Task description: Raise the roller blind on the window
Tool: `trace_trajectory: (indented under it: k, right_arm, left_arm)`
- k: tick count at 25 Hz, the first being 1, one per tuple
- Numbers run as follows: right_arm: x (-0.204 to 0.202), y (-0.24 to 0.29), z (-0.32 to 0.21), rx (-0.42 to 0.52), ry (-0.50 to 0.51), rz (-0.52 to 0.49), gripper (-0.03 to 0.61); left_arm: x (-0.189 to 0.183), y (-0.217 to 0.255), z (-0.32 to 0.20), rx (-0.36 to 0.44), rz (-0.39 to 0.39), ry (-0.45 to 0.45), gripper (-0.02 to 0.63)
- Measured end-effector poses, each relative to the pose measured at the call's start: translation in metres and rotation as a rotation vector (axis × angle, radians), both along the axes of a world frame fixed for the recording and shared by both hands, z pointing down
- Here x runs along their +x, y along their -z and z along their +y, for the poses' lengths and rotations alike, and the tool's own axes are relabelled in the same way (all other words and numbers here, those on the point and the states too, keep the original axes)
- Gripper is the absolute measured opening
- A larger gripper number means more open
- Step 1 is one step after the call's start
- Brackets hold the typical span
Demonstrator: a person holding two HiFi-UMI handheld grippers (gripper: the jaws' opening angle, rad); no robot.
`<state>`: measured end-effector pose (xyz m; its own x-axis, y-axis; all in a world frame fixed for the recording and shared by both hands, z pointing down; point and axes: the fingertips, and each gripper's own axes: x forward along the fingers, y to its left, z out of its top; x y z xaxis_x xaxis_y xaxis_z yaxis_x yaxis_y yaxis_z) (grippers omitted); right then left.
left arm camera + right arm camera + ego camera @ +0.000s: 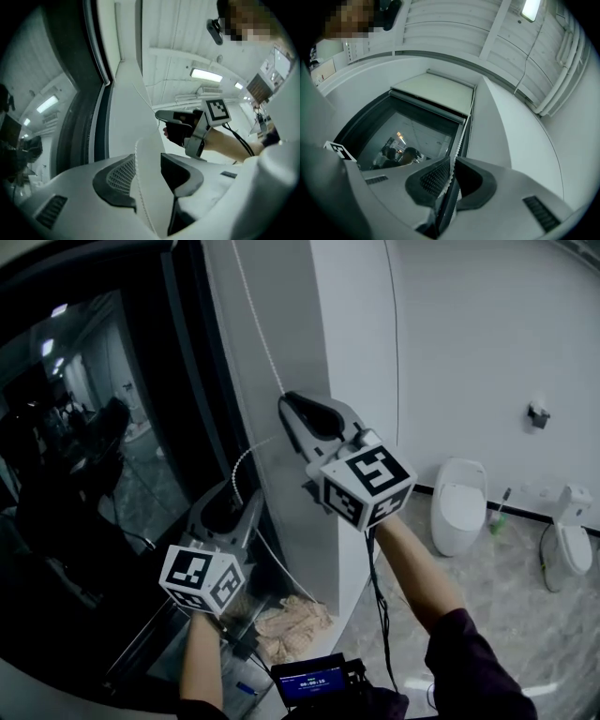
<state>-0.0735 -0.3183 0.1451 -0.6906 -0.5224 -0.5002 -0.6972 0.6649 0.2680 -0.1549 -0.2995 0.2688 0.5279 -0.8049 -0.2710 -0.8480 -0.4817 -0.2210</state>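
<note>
A white bead chain (257, 332) hangs down the white pillar beside the dark window (103, 474). My right gripper (285, 405) is shut on the chain (459, 140), which runs up between its pads (436, 178). In the right gripper view the roller blind (436, 91) sits rolled high in the window, with dark glass below it. Lower down, the chain loops over to my left gripper (232, 495). That left gripper (147, 159) stands open; the chain (139, 197) passes loosely between its jaws, close to the left pad. My right gripper (185, 126) shows above it.
Two white toilets (458, 504) (568, 540) stand against the far wall, with a toilet brush (498, 515) between them. A crumpled beige bundle (292, 622) lies on the floor at the pillar's foot. A small screen device (309, 679) and a black cable (380, 606) hang near my body.
</note>
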Motion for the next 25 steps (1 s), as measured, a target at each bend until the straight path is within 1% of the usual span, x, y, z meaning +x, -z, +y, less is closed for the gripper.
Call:
trace_trajectory:
  k: [1, 2, 4, 5, 7, 10, 11, 12, 13, 14, 15, 18, 21, 25]
  right_arm:
    - [0.001, -0.001, 0.002, -0.008, 0.014, -0.006, 0.018]
    - [0.003, -0.004, 0.005, -0.019, 0.029, -0.011, 0.018]
    - [0.005, -0.011, 0.014, -0.025, 0.052, -0.013, 0.018]
    - [0.005, -0.016, 0.018, -0.013, 0.058, -0.008, 0.018]
    - [0.004, -0.024, 0.028, 0.028, 0.063, -0.003, 0.018]
    - [0.002, -0.034, 0.046, 0.104, 0.058, -0.032, 0.017]
    - [0.001, -0.037, 0.051, 0.116, 0.056, -0.039, 0.017]
    - [0.000, -0.041, 0.053, 0.117, 0.054, -0.040, 0.017]
    - [0.000, -0.047, 0.054, 0.112, 0.055, -0.037, 0.017]
    - [0.000, -0.052, 0.054, 0.104, 0.057, -0.033, 0.015]
    - [0.000, -0.056, 0.054, 0.098, 0.060, -0.031, 0.008]
    - [-0.004, -0.068, 0.052, 0.074, 0.067, -0.026, 0.008]
    - [-0.012, -0.073, 0.051, 0.053, 0.078, -0.034, 0.008]
    - [-0.017, -0.074, 0.047, 0.038, 0.073, -0.036, 0.008]
  left_arm:
    - [0.000, -0.004, 0.000, 0.003, -0.012, 0.016, 0.133]
    - [-0.001, -0.007, 0.002, 0.011, 0.002, 0.022, 0.133]
    - [-0.004, -0.003, 0.007, 0.044, 0.076, 0.010, 0.132]
    - [-0.004, 0.001, 0.010, 0.064, 0.110, -0.004, 0.132]
    - [0.000, 0.009, 0.016, 0.097, 0.139, -0.022, 0.132]
    - [0.006, 0.015, 0.022, 0.130, 0.124, -0.010, 0.130]
    - [0.007, 0.016, 0.024, 0.139, 0.121, -0.004, 0.129]
    - [0.007, 0.017, 0.026, 0.149, 0.124, 0.003, 0.108]
    - [0.008, 0.018, 0.028, 0.158, 0.127, 0.011, 0.062]
    - [0.010, 0.018, 0.029, 0.164, 0.129, 0.021, 0.030]
    - [0.012, 0.018, 0.029, 0.168, 0.125, 0.033, 0.015]
    - [0.015, 0.016, 0.026, 0.164, 0.109, 0.056, 0.011]
    - [0.009, 0.017, 0.023, 0.159, 0.121, 0.057, 0.011]
    - [-0.002, 0.023, 0.019, 0.176, 0.130, 0.071, 0.011]
